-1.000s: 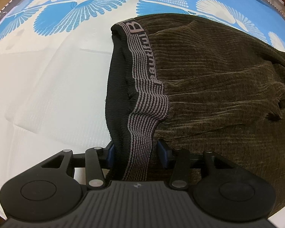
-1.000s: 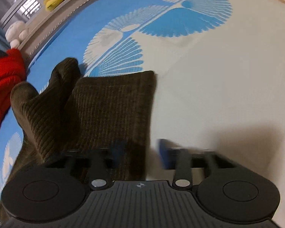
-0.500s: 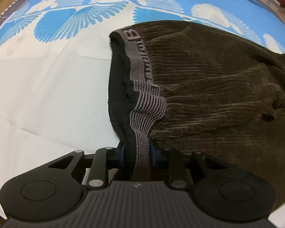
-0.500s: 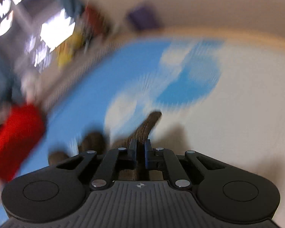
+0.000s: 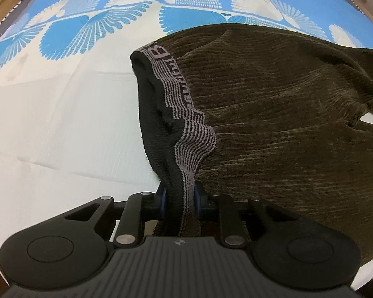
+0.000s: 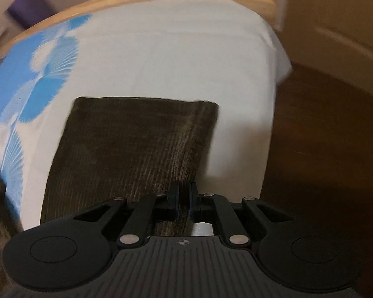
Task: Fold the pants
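Pants (image 5: 286,124) of dark brown corduroy lie spread on a bed sheet (image 5: 62,124) printed blue and white. Left gripper (image 5: 179,196) has its jaws clamped on the striped waistband (image 5: 194,144); right gripper (image 6: 184,198) pinches a leg's side edge. Both ends look gripped for the fold; next likely calls for lifting them together.

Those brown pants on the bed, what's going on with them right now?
A person is folding brown corduroy pants on a blue-and-white bedsheet with two handheld grippers. The left gripper is clamped on the striped elastic waistband. The right gripper is shut on the edge of a pant leg near the hem. Both ends are pinched, ready to be brought together.
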`<action>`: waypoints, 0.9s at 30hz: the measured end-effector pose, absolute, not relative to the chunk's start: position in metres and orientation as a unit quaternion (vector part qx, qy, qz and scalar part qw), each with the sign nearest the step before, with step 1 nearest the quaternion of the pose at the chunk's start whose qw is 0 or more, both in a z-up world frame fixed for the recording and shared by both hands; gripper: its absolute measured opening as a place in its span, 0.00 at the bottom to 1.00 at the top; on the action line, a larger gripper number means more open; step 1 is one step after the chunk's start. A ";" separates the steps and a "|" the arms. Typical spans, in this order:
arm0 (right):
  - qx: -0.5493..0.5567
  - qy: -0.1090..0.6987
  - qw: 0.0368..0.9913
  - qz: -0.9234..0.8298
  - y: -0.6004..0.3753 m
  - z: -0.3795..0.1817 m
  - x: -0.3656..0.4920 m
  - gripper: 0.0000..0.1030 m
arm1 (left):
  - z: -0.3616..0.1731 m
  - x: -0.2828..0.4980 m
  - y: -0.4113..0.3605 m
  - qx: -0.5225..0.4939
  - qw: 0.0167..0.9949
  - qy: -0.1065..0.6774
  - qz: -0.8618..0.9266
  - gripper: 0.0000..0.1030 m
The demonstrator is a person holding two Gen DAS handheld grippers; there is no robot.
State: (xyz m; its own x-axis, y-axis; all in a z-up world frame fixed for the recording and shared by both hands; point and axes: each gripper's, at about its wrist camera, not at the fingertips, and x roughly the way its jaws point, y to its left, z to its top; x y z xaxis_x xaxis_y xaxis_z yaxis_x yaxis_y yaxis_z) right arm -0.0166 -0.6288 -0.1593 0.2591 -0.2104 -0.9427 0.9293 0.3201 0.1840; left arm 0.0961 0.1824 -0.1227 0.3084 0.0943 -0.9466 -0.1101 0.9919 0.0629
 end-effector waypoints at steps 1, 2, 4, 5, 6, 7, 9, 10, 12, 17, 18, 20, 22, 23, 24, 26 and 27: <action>0.384 0.465 0.689 -0.402 -0.626 -0.161 -0.012 0.07 | -0.123 0.096 0.183 0.004 0.805 0.590 0.069 0.22; 0.369 0.496 0.691 -0.374 -0.624 -0.169 -0.005 0.08 | -0.124 0.095 0.183 0.010 0.799 0.596 0.072 0.23; 0.370 0.507 0.687 -0.366 -0.629 -0.177 -0.007 0.09 | -0.127 0.092 0.184 0.012 0.789 0.610 0.071 0.23; 0.381 0.503 0.687 -0.361 -0.633 -0.178 -0.007 0.13 | -0.127 0.089 0.183 0.015 0.786 0.614 0.070 0.23; 0.381 0.503 0.691 -0.354 -0.633 -0.179 -0.005 0.15 | -0.126 0.087 0.183 0.017 0.784 0.617 0.069 0.24; 0.372 0.501 0.700 -0.347 -0.630 -0.179 -0.004 0.15 | -0.125 0.086 0.183 0.019 0.781 0.620 0.067 0.25; 0.349 0.498 0.721 -0.332 -0.627 -0.176 0.002 0.24 | -0.122 0.086 0.183 0.019 0.784 0.617 0.068 0.30; 0.334 0.499 0.731 -0.325 -0.625 -0.175 0.006 0.26 | -0.119 0.085 0.184 0.020 0.787 0.612 0.071 0.31; 0.308 0.509 0.734 -0.330 -0.621 -0.175 0.015 0.37 | -0.112 0.083 0.183 0.025 0.798 0.598 0.073 0.35; 0.273 0.492 0.735 -0.378 -0.614 -0.162 0.020 0.43 | -0.087 0.084 0.167 0.062 0.839 0.534 0.080 0.54; 0.269 0.477 0.743 -0.386 -0.614 -0.156 0.021 0.46 | -0.083 0.084 0.164 0.058 0.846 0.525 0.074 0.54; 0.265 0.443 0.758 -0.398 -0.610 -0.141 0.020 0.47 | -0.078 0.084 0.156 0.051 0.855 0.512 0.057 0.54; 0.269 0.408 0.777 -0.397 -0.604 -0.128 0.020 0.48 | -0.077 0.085 0.142 0.054 0.860 0.506 0.034 0.54; 0.270 0.396 0.786 -0.391 -0.603 -0.123 0.022 0.49 | -0.078 0.086 0.136 0.060 0.861 0.505 0.023 0.54; 0.270 0.386 0.795 -0.383 -0.598 -0.118 0.024 0.49 | -0.079 0.087 0.130 0.066 0.859 0.507 0.012 0.54; 0.272 0.375 0.811 -0.358 -0.587 -0.108 0.028 0.49 | -0.090 0.093 0.120 0.083 0.846 0.527 -0.008 0.54; 0.272 0.372 0.817 -0.345 -0.582 -0.106 0.031 0.49 | -0.097 0.096 0.116 0.097 0.833 0.545 -0.006 0.54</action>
State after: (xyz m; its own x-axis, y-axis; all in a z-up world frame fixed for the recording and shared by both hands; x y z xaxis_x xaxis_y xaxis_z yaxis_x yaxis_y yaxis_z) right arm 0.0306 -0.5817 -0.1056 0.4846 -0.3619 -0.7964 0.7670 0.6136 0.1879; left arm 0.0955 0.1162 -0.0972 0.4069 0.0957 -0.9085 0.1147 0.9813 0.1547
